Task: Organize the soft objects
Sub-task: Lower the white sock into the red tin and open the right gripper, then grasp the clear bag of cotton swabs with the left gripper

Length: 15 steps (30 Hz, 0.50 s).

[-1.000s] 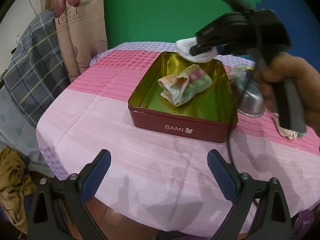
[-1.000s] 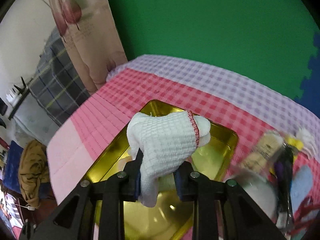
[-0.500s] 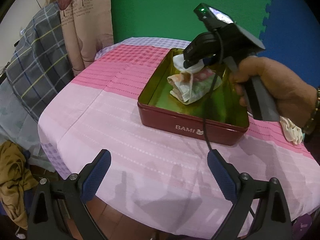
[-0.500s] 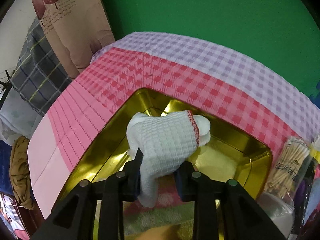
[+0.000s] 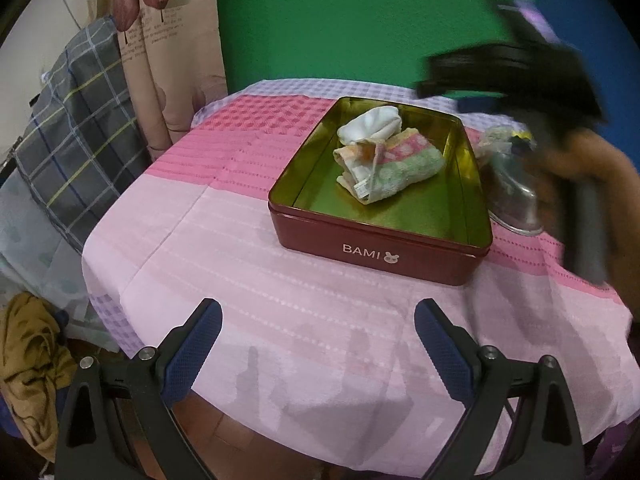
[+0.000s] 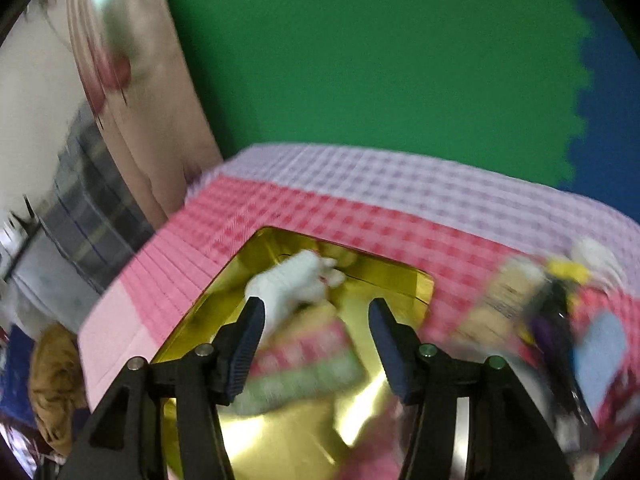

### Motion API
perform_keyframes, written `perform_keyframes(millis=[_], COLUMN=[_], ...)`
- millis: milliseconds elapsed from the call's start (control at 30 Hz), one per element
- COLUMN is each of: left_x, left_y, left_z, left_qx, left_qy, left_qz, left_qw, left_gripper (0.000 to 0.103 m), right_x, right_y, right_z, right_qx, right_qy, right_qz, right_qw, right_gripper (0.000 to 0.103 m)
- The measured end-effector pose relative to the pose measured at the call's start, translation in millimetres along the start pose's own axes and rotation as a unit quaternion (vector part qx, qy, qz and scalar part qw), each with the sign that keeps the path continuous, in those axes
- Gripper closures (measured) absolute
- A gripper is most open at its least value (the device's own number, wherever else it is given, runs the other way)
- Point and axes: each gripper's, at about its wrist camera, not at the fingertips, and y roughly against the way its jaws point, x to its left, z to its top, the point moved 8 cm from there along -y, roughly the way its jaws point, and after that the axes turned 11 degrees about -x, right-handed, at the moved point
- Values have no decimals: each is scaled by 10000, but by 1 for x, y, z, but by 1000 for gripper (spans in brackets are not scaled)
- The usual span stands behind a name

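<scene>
A red "BAMI" tin [image 5: 376,246] with a gold inside stands on the pink table. In it lie a rolled pink and green towel [image 5: 394,164] and a white knitted cloth [image 5: 370,125] against its far end. In the right wrist view the white cloth [image 6: 290,286] and towel [image 6: 308,364] lie in the tin [image 6: 280,436], blurred. My right gripper [image 6: 316,330] is open and empty above the tin. It shows blurred in the left wrist view [image 5: 508,68]. My left gripper [image 5: 318,334] is open and empty over the table's near edge.
A metal bowl [image 5: 516,204] and a cluster of small packets [image 6: 548,304] sit right of the tin. A plaid-covered chair [image 5: 76,120] and a curtain [image 5: 168,52] stand to the left. A brown cloth [image 5: 32,364] lies on the floor.
My right gripper opened and let go of the white cloth, which now lies in the tin beside the towel. The right gripper has lifted back to the right.
</scene>
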Motion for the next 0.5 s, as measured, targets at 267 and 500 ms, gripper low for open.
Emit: perform_keyframes(millis=[267, 500], left_x=[-18, -59], left_y=[11, 31], left_z=[0, 3], left_qx=[-229, -533], left_qy=[-438, -1148], left_qz=[-99, -384], left_qw=[9987, 9912], left_gripper=[7, 7], right_x=[-138, -263], right_y=[137, 197], right_z=[-75, -126], right_qx=[-432, -50], right_qy=[715, 423], right_qz=[-1902, -3402], right_qw=[9782, 9394], right_gripper=[44, 44])
